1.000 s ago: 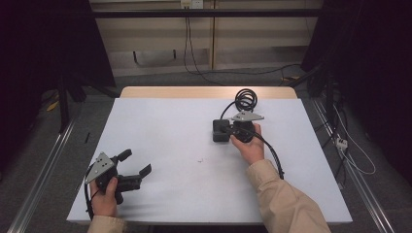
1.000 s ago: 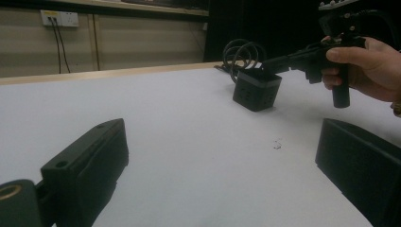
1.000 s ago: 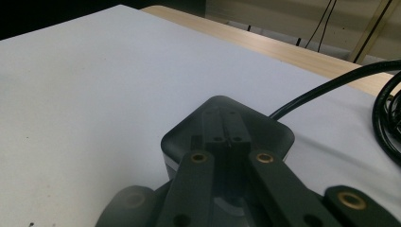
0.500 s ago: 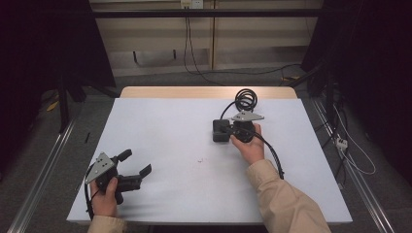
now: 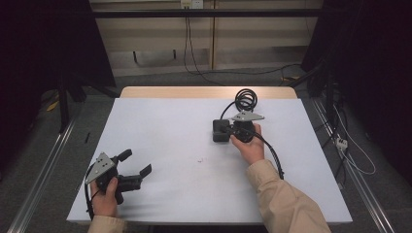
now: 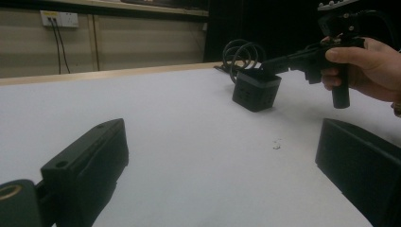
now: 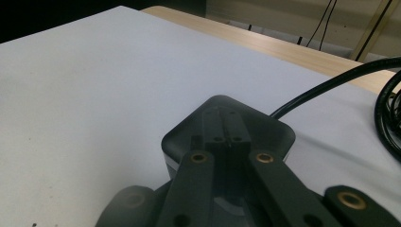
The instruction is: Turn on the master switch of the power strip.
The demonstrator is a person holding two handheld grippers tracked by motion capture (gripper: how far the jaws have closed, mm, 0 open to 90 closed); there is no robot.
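Observation:
A black box-shaped adapter stands right of the table's middle, and its cable runs back to a coil. A hand holds my right gripper pointing left, its jaws together and lying over the top of the adapter. In the right gripper view the closed tips lie against the adapter's lid with nothing between them. My left gripper is held near the table's front left corner, jaws wide apart and empty. The left gripper view looks across the table at the adapter and the right gripper.
The white table has a wooden strip along its far edge. A tiny dark speck lies near the middle. The right gripper's own cable trails beside the forearm. Metal rails run along the floor on both sides.

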